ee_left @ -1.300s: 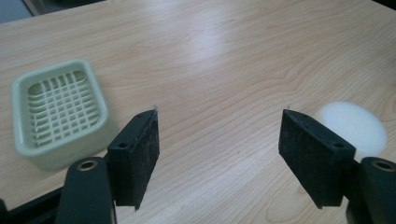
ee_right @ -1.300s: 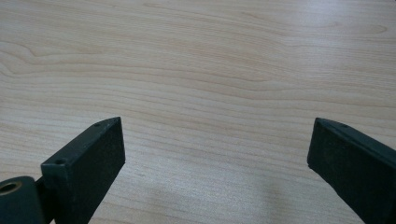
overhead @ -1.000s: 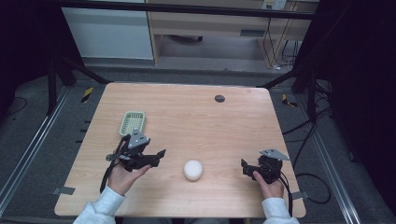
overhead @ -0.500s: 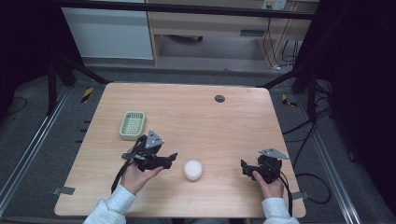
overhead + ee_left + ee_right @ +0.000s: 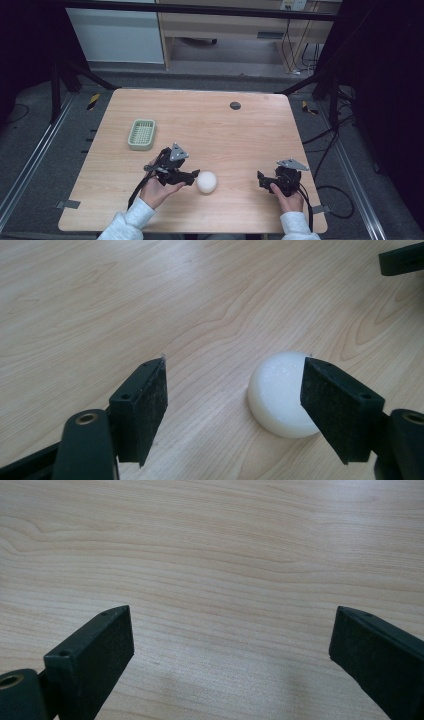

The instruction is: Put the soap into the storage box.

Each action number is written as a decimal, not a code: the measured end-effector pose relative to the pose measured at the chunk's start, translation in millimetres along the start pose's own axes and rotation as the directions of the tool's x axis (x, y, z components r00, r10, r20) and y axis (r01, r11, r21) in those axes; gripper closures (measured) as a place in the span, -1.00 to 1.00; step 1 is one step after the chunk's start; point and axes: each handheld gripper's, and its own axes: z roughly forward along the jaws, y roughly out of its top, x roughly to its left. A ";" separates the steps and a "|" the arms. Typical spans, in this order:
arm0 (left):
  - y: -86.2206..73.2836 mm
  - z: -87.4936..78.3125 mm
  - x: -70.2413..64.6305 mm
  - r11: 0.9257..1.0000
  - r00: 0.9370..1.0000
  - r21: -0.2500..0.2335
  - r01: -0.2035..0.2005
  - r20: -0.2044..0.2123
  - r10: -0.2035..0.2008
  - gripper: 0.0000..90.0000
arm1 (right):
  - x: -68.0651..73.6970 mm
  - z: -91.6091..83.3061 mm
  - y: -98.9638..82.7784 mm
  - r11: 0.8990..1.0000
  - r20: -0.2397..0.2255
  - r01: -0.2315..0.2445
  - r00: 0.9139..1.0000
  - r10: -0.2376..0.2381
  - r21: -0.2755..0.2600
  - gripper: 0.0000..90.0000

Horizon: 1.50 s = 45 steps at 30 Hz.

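Left gripper (image 5: 192,176), jaws spread, beside white ball (image 5: 206,181) at lower centre; right gripper (image 5: 261,179) spread, lower right.

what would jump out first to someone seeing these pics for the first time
The white ball near the front middle of the wooden table draws the eye first, with the left gripper right beside it, open; in the left gripper view the ball sits off-centre, close to one of the fingers. The right gripper rests open at the front right, and a small green basket sits alone toward the left.
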 end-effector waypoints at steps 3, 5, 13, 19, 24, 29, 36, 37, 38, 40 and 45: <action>0.2 3.7 -2.6 1.000 1.000 0.010 0.003 0.004 -0.003 -0.43 | -0.2 0.2 0.0 1.000 0.001 -0.001 1.000 0.001 -0.002 -0.90; 0.2 5.3 -3.9 1.000 1.000 0.015 -0.003 0.004 0.003 -0.45 | -0.1 0.1 0.1 1.000 -0.001 -0.003 1.000 0.003 -0.003 -0.90; -1.4 14.0 -10.0 0.999 1.000 0.037 -0.013 0.011 0.012 -0.49 | -0.2 -0.2 0.0 1.000 0.000 0.008 1.000 -0.008 -0.003 -0.90; -2.0 23.2 -14.7 0.999 1.000 0.052 -0.009 0.017 0.008 -0.54 | -1.2 -0.6 -0.8 1.000 -0.003 -0.003 1.000 0.003 -0.007 -0.90; -3.6 27.2 -17.5 0.998 1.000 0.065 -0.014 0.019 0.013 -0.58 | -1.0 -0.7 -0.8 1.000 -0.003 0.001 1.000 -0.001 -0.008 -0.90; -6.8 34.3 -20.4 0.996 1.000 0.086 -0.029 0.015 0.027 -0.60 | -0.8 -0.5 -0.4 1.000 0.000 0.004 1.000 -0.004 -0.004 -0.90; -8.4 38.2 -26.5 0.996 0.999 0.085 -0.040 0.025 0.038 -0.63 | 0.0 -0.7 -0.2 1.000 0.004 0.010 1.000 -0.010 -0.005 -0.90; -8.2 39.1 -28.8 0.996 0.999 0.084 -0.040 0.030 0.038 -0.63 | -0.2 -0.5 -0.1 1.000 0.003 0.017 1.000 -0.017 -0.002 -0.90; -8.2 39.1 -28.8 0.996 0.999 0.084 -0.040 0.030 0.038 -0.63 | -0.2 -0.5 -0.1 1.000 0.003 0.017 1.000 -0.017 -0.002 -0.90; -7.7 40.7 -30.9 0.995 0.999 0.087 -0.042 0.031 0.039 -0.64 | 0.5 -0.7 -0.2 1.000 0.002 0.014 1.000 -0.014 -0.002 -0.90; -6.5 44.4 -35.4 0.994 0.998 0.095 -0.051 0.041 0.048 -0.64 | 0.2 -0.7 -0.1 1.000 0.004 0.015 1.000 -0.015 -0.003 -0.90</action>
